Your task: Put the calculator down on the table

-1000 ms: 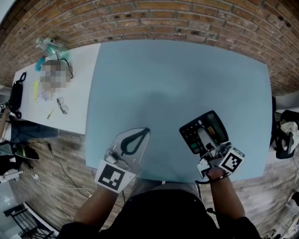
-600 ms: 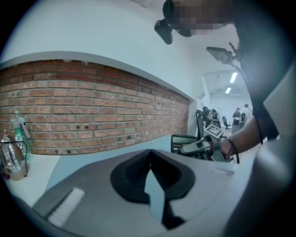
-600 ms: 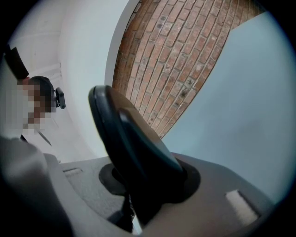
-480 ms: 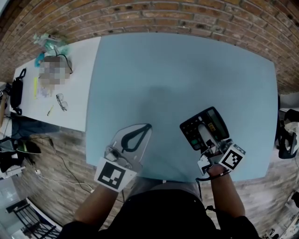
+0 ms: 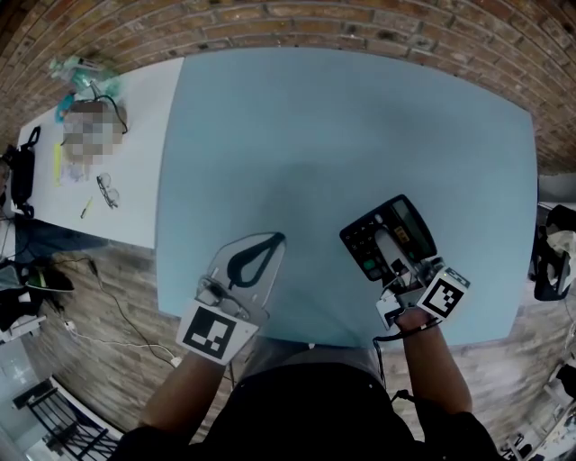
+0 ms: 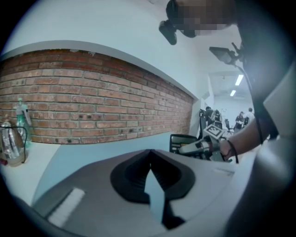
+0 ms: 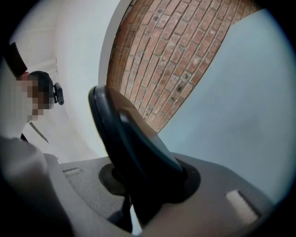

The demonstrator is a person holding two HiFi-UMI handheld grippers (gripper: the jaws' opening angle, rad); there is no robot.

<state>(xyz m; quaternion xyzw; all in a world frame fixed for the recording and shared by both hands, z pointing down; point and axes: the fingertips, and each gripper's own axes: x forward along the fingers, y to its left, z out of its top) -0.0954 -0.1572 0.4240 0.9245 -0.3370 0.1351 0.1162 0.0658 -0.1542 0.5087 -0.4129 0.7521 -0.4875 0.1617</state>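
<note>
Toward the lower right of the head view, our right gripper (image 5: 389, 258) is clamped on the black calculator (image 5: 407, 225). The jaws pinch its near edge, and the keypad and display face up. The calculator sits over the near right part of the pale blue table (image 5: 342, 135); we cannot tell whether it touches the surface. In the right gripper view its dark body stands up between the jaws, filling the gap.

At lower left, our left gripper (image 5: 275, 241) holds nothing. Its jaw tips meet, and only a thin sliver of blue tabletop shows behind them in the left gripper view. It hangs over the table's near edge, well apart from the calculator.

At upper left stands a white side table (image 5: 144, 126) with a pair of glasses (image 5: 108, 192) on it. A brick wall (image 5: 360, 18) runs along the top.
</note>
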